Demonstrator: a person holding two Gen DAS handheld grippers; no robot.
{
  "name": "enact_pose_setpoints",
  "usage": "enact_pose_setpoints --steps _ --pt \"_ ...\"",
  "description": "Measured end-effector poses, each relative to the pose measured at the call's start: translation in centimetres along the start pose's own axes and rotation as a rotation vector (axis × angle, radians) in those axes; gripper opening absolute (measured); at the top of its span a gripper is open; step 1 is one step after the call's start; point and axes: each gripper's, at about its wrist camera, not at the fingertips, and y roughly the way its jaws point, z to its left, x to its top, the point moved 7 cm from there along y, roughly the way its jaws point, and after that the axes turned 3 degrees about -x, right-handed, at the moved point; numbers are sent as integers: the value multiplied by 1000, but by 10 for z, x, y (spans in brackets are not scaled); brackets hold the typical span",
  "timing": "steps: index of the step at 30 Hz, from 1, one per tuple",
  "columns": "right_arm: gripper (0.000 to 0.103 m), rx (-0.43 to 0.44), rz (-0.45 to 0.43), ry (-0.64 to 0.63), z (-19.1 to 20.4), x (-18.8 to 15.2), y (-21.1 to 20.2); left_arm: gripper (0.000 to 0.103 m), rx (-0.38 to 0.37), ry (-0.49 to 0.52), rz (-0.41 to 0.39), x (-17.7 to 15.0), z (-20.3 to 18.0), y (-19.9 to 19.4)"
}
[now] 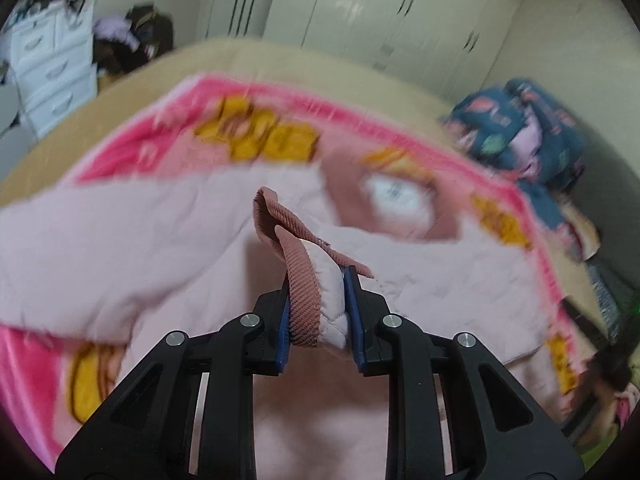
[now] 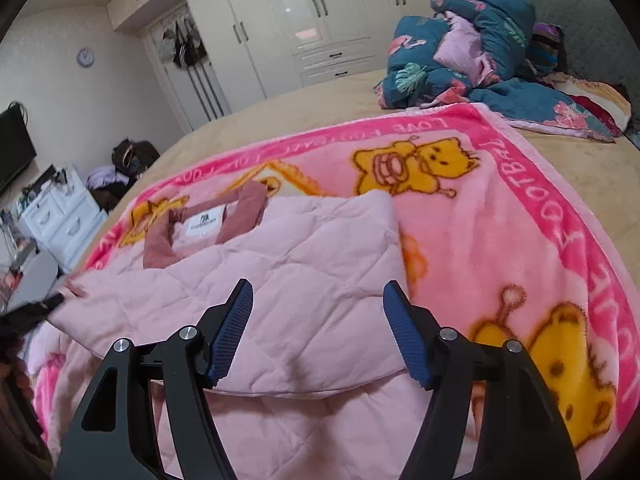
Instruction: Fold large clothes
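The pale pink quilted jacket (image 2: 280, 256) lies spread on a pink bear-print blanket (image 2: 500, 200) over the tan bed (image 2: 320, 108); the left gripper (image 1: 318, 304) is clamped on a ribbed dusty-pink cuff (image 1: 298, 276) and the padded fabric beside it, the cuff raised above the rest of the garment; the right gripper (image 2: 318, 332) stands with its jaws parted over the jacket's folded edge, pads (image 2: 234, 332) clear of the cloth, nothing held; the collar (image 2: 248, 212) lies farther off, toward the wardrobe (image 2: 304, 20).
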Motion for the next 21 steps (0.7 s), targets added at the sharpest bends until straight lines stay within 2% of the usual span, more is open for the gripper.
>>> enact_pose_setpoints --steps 6,10,13,21 --pt "67 5 83 -91 17 -17 23 17 72 20 73 -28 20 25" --pt "69 -24 165 -130 18 -33 44 18 72 4 100 -36 29 32" --pt "70 -26 225 -108 10 -44 59 20 71 -1 113 -40 32 36" --pt "70 -36 226 -97 8 -50 62 24 69 16 129 -43 33 40"
